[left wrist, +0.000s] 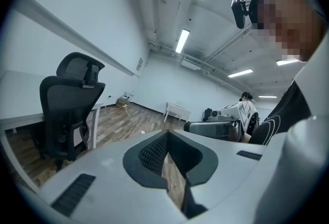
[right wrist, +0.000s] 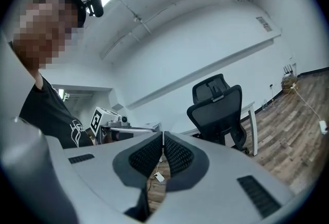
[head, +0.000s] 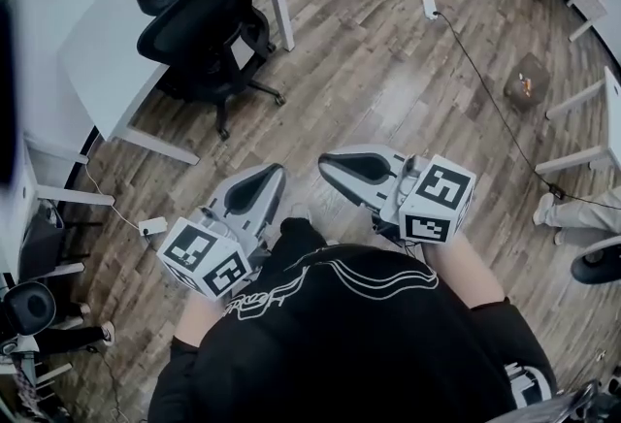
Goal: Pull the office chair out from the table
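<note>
Black, curve-backed office chair [head: 201, 12] stands at smooth white table [head: 82, 9].

head: steeply down from above | gripper views: near-level, along jaws | shared: office chair [head: 199, 14], well apart

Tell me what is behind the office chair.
The white table stands right behind the office chair, with one table leg beside it. The backrest blocks whatever lies under the table directly behind it.
</note>
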The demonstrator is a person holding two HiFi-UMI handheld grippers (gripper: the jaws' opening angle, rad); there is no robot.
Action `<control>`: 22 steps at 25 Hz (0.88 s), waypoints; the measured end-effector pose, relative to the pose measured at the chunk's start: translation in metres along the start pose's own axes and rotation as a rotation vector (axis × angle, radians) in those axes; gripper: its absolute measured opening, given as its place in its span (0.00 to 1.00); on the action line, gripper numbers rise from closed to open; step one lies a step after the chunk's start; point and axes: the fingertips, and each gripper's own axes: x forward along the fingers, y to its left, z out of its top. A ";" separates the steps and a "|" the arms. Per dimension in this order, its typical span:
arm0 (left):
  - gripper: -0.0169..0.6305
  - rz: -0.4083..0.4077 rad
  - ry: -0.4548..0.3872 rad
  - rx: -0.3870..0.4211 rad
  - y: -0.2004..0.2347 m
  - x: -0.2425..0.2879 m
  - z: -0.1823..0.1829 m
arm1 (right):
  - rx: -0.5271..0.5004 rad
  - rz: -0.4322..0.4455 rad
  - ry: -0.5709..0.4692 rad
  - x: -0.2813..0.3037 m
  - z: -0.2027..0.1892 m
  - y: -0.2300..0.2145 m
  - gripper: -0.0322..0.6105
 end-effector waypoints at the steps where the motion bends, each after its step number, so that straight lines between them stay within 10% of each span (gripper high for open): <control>1: 0.04 -0.002 -0.003 -0.004 0.008 0.004 0.003 | -0.001 -0.003 0.005 0.006 0.002 -0.008 0.11; 22: 0.04 0.121 -0.002 -0.075 0.285 0.076 0.081 | 0.063 -0.092 0.104 0.198 0.095 -0.229 0.11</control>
